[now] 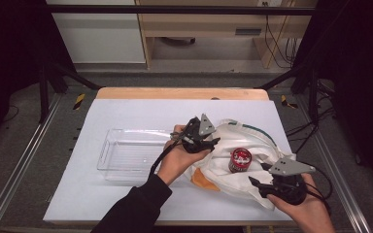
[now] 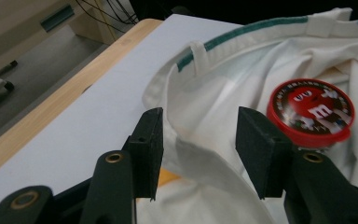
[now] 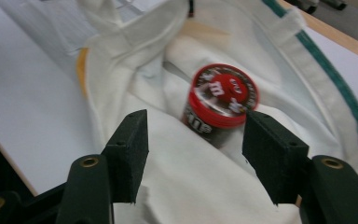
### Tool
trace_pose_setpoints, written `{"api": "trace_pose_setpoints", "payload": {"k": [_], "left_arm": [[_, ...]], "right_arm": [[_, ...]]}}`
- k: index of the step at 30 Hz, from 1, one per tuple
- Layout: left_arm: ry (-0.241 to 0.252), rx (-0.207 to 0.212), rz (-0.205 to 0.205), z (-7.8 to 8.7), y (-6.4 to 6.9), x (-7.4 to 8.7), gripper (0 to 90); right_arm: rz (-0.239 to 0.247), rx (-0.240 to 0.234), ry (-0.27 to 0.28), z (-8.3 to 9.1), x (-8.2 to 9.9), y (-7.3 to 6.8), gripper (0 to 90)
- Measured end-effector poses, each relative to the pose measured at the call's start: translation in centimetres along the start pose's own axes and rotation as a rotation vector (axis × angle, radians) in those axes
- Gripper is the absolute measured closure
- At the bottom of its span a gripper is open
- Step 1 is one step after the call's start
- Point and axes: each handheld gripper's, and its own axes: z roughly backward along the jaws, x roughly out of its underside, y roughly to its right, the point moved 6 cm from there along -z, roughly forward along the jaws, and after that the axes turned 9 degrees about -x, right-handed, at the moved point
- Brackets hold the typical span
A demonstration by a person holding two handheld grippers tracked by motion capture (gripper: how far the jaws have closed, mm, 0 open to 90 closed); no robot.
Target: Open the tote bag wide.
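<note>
Cloth bag (image 1: 233, 160), white with a green-striped hem, lies crumpled at the near right of the white tabletop (image 1: 126, 111), and one red-lidded candy tub (image 1: 241, 160) sits in its folds at the middle. My right gripper (image 1: 260, 175) hovers at the bag's 5 o'clock corner; its fingers (image 3: 130, 154) are spread apart, gripping nothing, with slack cloth under the gap and the tub just beyond. My left gripper (image 1: 214, 144) hangs over the bag's 9 o'clock edge; its fingers (image 2: 151, 144) are released too, a fold of hem lying loose between them without being pinched.

At 9 o'clock from the bag stands one clear plastic bin (image 1: 126, 155). Past the far wooden edge of the tabletop come grey floor, black frame posts and a pale wooden cabinet.

Count: one bag, one tub, one bin, two grippers.

From above I see the bin and both my hands. The left gripper view adds the picture printed on the tub lid (image 2: 310, 108) and a belt-like loop (image 2: 199, 58) by the green stripe. The right gripper view adds the tub's dark side (image 3: 205, 126) under its lid.
</note>
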Motion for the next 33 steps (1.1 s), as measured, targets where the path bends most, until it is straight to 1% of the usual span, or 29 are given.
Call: {"api": "trace_pose_setpoints", "payload": {"k": [2,3,5,7,9,10,12,14,15,16,17,18,19,20,25,28,30,31,33], "left_arm": [[0.002,-0.009,0.003,-0.6,-0.4,-0.4,51.9],[0.001,-0.016,-0.006,-0.9,-0.6,-0.5,51.9],[-0.01,-0.014,-0.007,-1.5,-0.7,-0.7,52.3],[-0.01,-0.012,-0.009,-2.1,-0.8,-0.8,53.8],[-0.033,-0.003,-0.007,-2.9,-0.9,-0.7,59.5],[-0.04,-0.001,-0.008,-3.1,-0.9,-0.6,63.0],[-0.06,0.006,-0.008,-3.8,-1.0,-0.4,70.2],[-0.083,-0.002,-0.009,-4.3,-1.2,-0.2,79.1],[-0.095,-0.006,-0.004,-4.5,-1.3,0.0,82.8],[-0.101,-0.01,0.0,-4.7,-1.4,0.1,84.5],[-0.117,-0.014,-0.008,-4.8,-1.6,0.3,85.7],[-0.131,-0.021,-0.01,-4.9,-1.7,0.5,86.6],[-0.145,-0.033,-0.019,-5.0,-1.8,0.7,87.1],[-0.159,-0.041,-0.023,-5.0,-1.9,1.0,87.3],[-0.204,-0.039,-0.014,-5.1,-2.3,2.0,87.9],[-0.228,-0.033,0.003,-5.3,-2.5,3.0,88.0],[-0.234,-0.024,0.017,-5.3,-2.6,3.5,88.0],[-0.228,-0.02,0.027,-5.3,-2.6,3.6,87.9],[-0.214,-0.019,0.03,-5.1,-2.6,3.5,87.9]], "right_arm": [[0.019,-0.03,-0.007,-0.3,-0.3,-0.9,41.9],[0.023,-0.041,-0.01,-0.5,-0.4,-1.3,41.8],[0.041,-0.066,-0.017,-0.8,-0.5,-2.1,42.1],[0.054,-0.096,-0.032,-1.4,-0.4,-2.9,42.1],[0.071,-0.12,-0.066,-2.3,0.1,-3.7,42.8],[0.083,-0.13,-0.093,-2.9,0.5,-4.0,45.0],[0.095,-0.136,-0.12,-3.6,1.0,-4.2,51.2],[0.111,-0.142,-0.143,-4.3,1.6,-4.5,64.2],[0.12,-0.143,-0.149,-4.5,1.8,-4.6,72.7],[0.132,-0.142,-0.15,-4.6,2.0,-4.7,77.2],[0.134,-0.144,-0.149,-4.6,2.0,-4.7,80.8],[0.132,-0.155,-0.146,-4.6,2.1,-4.8,84.3],[0.135,-0.158,-0.153,-4.6,2.2,-4.9,87.6],[0.139,-0.162,-0.156,-4.6,2.3,-5.0,89.2],[0.146,-0.21,-0.158,-4.5,2.6,-5.8,89.6],[0.141,-0.229,-0.166,-4.7,3.1,-6.1,89.7],[0.138,-0.241,-0.18,-5.1,3.5,-6.4,89.6],[0.138,-0.243,-0.186,-5.3,3.8,-6.5,89.6],[0.13,-0.242,-0.185,-5.6,4.0,-6.4,89.5]]}}
